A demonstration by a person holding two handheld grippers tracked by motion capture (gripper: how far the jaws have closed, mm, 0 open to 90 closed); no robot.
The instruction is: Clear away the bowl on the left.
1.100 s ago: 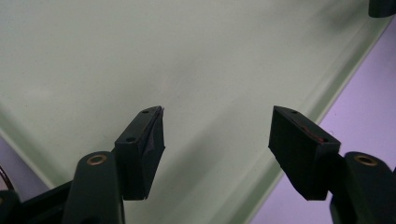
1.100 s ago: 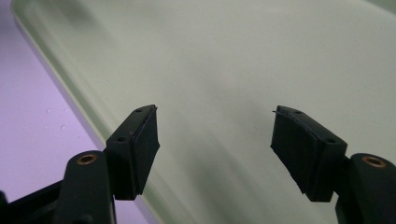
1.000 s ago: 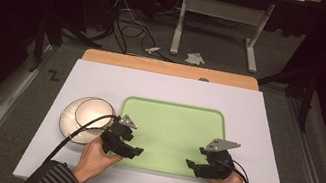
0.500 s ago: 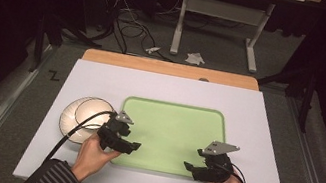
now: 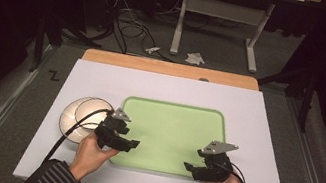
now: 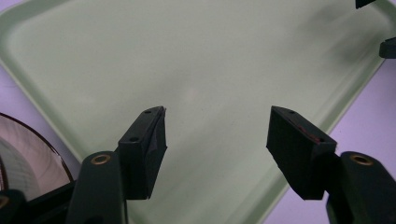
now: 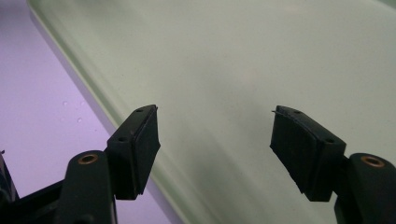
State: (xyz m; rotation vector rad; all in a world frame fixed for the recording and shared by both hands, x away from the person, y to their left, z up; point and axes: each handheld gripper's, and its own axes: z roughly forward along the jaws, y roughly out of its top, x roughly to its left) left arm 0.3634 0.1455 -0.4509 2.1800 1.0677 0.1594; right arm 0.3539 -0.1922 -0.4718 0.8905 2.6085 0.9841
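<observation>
The green tray (image 5: 173, 124) lies bare mid-tabletop, its near edge under both tongs: left tongs (image 5: 130, 142) and right tongs (image 5: 190, 167) gape wide, gripping nothing. Looks like the approach; next, each must close on a rim. A bowl (image 5: 76, 116) sits just left; white tabletop (image 5: 264, 140), cables (image 5: 128, 19) on the dark floor beyond.

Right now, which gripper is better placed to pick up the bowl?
Left. The left gripper sits right next to the bowl at the tray's left edge, jaws open. The right gripper is across the tray.
</observation>
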